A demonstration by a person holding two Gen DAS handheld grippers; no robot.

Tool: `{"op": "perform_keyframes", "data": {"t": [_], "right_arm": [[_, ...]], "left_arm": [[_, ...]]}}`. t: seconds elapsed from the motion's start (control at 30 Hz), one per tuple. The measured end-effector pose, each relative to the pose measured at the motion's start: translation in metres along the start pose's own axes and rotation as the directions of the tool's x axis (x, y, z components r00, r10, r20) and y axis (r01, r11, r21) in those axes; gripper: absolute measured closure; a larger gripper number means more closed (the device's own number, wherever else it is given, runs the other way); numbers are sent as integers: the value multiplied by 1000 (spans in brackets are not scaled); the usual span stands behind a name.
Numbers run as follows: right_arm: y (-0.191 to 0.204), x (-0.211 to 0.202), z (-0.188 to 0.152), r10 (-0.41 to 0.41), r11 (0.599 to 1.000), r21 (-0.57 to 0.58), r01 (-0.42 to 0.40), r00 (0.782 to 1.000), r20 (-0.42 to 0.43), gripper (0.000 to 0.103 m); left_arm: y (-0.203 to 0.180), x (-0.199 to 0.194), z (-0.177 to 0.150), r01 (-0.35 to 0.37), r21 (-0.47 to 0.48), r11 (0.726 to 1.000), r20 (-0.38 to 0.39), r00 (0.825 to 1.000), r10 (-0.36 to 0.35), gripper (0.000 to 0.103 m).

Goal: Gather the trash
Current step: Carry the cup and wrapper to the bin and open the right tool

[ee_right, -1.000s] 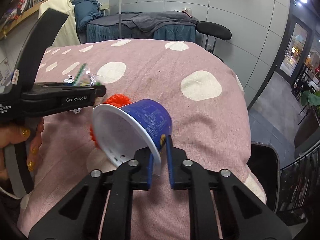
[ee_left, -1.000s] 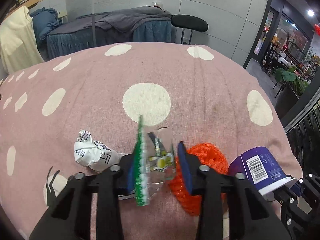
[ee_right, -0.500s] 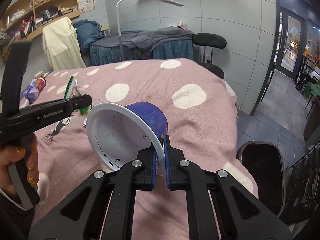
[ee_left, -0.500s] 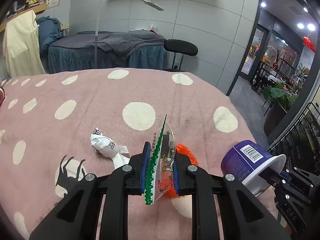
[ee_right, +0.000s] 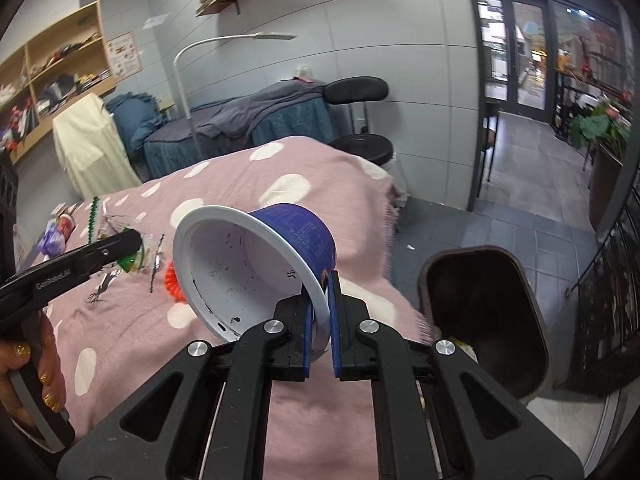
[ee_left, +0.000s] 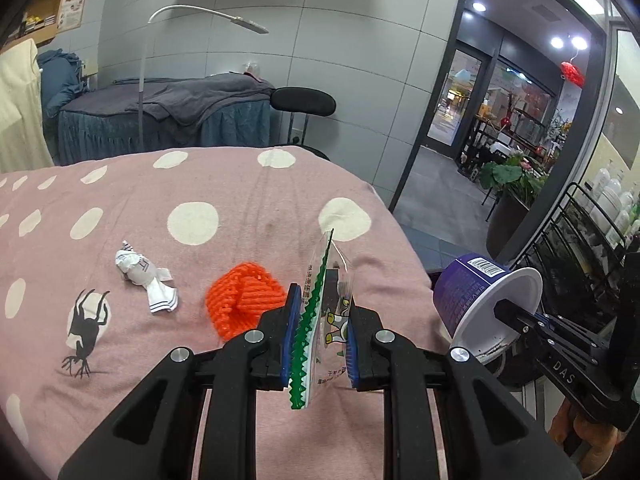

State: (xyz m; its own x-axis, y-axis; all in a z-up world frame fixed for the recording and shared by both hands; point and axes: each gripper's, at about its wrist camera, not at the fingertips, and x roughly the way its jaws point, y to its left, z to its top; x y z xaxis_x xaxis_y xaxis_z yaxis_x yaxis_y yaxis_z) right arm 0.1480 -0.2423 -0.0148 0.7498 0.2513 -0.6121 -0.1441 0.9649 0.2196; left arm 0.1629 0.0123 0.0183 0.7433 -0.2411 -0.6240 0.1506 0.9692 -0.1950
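My left gripper (ee_left: pixel 319 330) is shut on a clear plastic wrapper (ee_left: pixel 320 312) with a green zigzag edge, held upright above the pink spotted cloth (ee_left: pixel 224 216). The right gripper (ee_right: pixel 320 312) is shut on the rim of a purple cup (ee_right: pixel 256 264) with a white inside, tipped on its side; the same cup (ee_left: pixel 476 292) shows at the right of the left wrist view. An orange net (ee_left: pixel 240 300) and a crumpled white wrapper (ee_left: pixel 144 280) lie on the cloth. A dark bin (ee_right: pixel 484 312) stands open on the floor to the right of the cup.
The cloth-covered table ends at its right edge (ee_right: pixel 388 240) above grey floor tiles. A massage bed (ee_left: pixel 168 120), a black stool (ee_right: pixel 360 144) and a floor lamp (ee_left: pixel 200 12) stand behind. More litter (ee_right: pixel 60 228) lies at the far left. A hand (ee_right: pixel 36 376) holds the left gripper.
Both grippers rose and moved right toward the table edge. The left one closed on the wrapper and lifted it off the cloth; the bin came into the right wrist view.
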Motion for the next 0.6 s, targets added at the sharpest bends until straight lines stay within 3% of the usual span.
{"op": "perform_keyframes", "data": {"t": [0.27,0.47,0.6], "right_arm": [[-67,-17,-12,-120,986,121,117,993,19,95],[-123,6,-25,-213,957,191,217,976,-45,95],[-155,37,-38,-228,938,239,251,966,-120,95]], "left_arm": [[-40,3,-2,81,67,994,-3,997,-81,84],[-66,7,-3,127,115,985,-13,992,-127,84],[-80,10,-6,151,132,980,-25,988,-149,84]]}}
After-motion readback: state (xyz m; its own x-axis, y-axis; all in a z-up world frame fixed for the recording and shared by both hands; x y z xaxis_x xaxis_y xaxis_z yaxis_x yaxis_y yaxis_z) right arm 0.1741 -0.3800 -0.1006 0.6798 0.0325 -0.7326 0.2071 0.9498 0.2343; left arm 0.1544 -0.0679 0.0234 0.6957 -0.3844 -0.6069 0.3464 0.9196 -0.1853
